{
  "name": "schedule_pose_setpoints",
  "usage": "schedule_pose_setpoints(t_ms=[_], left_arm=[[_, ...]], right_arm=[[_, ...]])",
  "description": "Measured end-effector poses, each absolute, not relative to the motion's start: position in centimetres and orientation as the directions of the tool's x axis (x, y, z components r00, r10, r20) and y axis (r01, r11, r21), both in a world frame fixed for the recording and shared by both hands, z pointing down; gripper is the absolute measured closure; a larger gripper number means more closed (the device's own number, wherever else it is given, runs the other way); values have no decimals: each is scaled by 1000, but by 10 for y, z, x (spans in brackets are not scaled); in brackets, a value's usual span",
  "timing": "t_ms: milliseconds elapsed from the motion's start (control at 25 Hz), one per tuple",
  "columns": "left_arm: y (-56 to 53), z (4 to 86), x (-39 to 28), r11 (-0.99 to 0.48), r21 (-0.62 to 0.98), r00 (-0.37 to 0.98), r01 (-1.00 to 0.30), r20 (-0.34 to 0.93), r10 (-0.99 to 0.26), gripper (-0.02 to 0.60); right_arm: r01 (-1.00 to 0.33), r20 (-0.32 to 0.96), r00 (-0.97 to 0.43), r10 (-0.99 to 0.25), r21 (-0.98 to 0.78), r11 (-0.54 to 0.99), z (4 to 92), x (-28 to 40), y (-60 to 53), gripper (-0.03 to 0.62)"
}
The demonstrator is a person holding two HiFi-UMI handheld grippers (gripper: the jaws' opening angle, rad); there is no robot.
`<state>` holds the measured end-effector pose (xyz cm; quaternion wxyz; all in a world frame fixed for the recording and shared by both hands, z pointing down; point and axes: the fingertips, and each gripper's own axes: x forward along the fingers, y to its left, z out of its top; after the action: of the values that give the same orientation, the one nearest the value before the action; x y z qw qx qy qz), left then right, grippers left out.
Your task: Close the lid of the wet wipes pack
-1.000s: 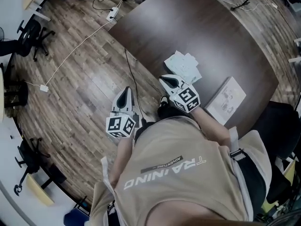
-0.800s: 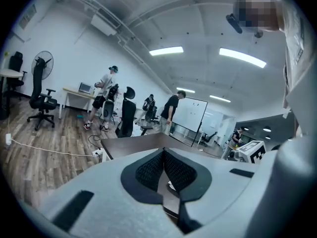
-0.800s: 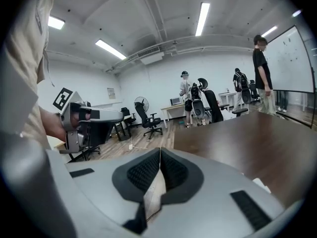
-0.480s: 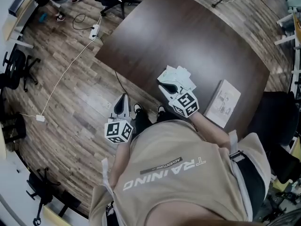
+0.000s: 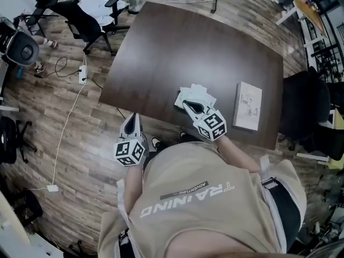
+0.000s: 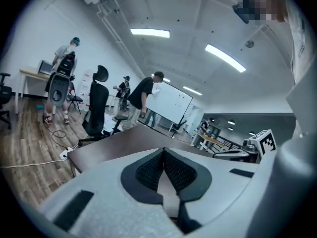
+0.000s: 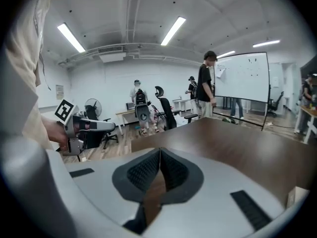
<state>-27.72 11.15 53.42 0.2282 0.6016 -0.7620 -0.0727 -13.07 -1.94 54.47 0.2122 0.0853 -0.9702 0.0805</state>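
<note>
The wet wipes pack (image 5: 198,94) lies white and crumpled-looking near the front edge of the dark brown table (image 5: 177,47); I cannot tell how its lid stands. My right gripper (image 5: 187,103) hovers over the pack's near side, jaws shut and empty. My left gripper (image 5: 133,117) is off the table's front left, above the wooden floor, also shut and empty. In the left gripper view the pads (image 6: 148,170) meet at the tip, as do the pads (image 7: 171,170) in the right gripper view. Neither gripper view shows the pack.
A white booklet (image 5: 249,106) lies on the table right of the pack. A black chair (image 5: 303,106) stands at the table's right end, and office chairs (image 5: 86,15) at the far left. A white cable (image 5: 67,117) crosses the floor. People stand beyond the table (image 6: 143,95).
The head view has swung, so the whole table now shows. Both grippers stay shut; the right one stays by the pack, the left one low beside the table's edge.
</note>
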Motion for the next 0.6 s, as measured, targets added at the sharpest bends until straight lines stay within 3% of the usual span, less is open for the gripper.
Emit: schedule_pose_setpoints(t_ms=[400,600], left_arm=[[57,539,-246,11,395,93,-918,243,-966,577],[26,531,-224,-80,355,174,-931,241,-955,577]], right_arm=[[-489,462,-796,-390,-113,865,551,-63,-30,580],[-546,454,-777,-437,-139,826,555,-44,-48,580]])
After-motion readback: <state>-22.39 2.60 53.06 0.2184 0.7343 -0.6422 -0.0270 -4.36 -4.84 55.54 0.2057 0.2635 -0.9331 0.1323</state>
